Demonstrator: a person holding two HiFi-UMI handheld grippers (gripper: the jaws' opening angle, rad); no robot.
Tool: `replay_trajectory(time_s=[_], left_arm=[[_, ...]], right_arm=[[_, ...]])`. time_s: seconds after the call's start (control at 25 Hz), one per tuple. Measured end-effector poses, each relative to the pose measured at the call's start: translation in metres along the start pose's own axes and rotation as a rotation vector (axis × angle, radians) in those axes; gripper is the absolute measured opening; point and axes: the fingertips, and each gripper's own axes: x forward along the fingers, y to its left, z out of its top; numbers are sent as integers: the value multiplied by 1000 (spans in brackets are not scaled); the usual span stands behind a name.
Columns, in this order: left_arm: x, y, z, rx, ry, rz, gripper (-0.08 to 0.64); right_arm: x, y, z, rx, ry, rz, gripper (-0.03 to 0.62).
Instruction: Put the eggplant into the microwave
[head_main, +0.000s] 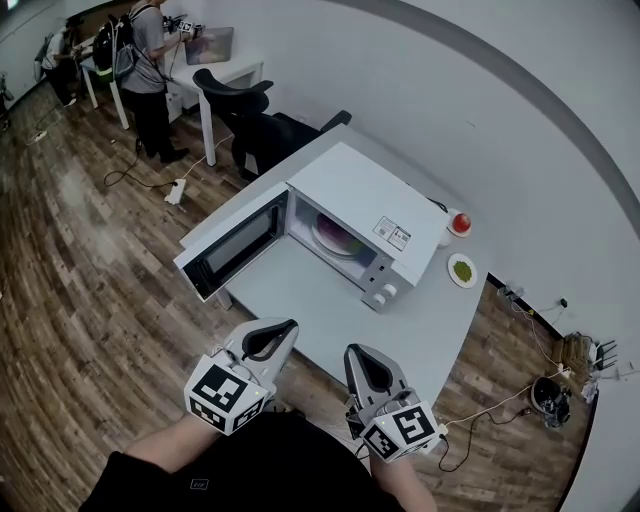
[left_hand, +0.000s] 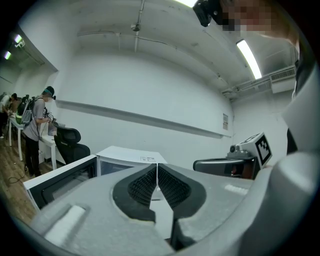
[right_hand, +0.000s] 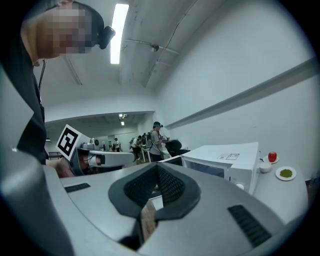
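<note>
The white microwave (head_main: 372, 205) stands on the white table (head_main: 310, 305) with its door (head_main: 232, 245) swung open to the left. Inside, a purple thing that looks like the eggplant (head_main: 336, 236) lies on the round plate. Both grippers hang side by side over the table's near edge, apart from the microwave. My left gripper (head_main: 291, 325) is shut with nothing between its pads, as the left gripper view (left_hand: 157, 166) shows. My right gripper (head_main: 351, 351) is also shut and empty (right_hand: 157, 167). Each gripper view shows the microwave (left_hand: 129, 156) (right_hand: 227, 159) ahead.
A small dish with a red fruit (head_main: 460, 222) and a saucer of something green (head_main: 462, 270) sit right of the microwave. A black office chair (head_main: 255, 125) stands behind the table. People (head_main: 148, 60) work at a desk far left. Cables lie on the wooden floor.
</note>
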Motion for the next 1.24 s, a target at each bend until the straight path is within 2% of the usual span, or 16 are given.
replay_trajectory(time_s=[0.64,1.24], left_arm=[[-6,-3,-3,18,6,3,11],[-5,-4,-4,24,13,2,11]], right_arm=[[5,13,2,-15,-16,28,14],[0,7,1,-12,-11,14,14]])
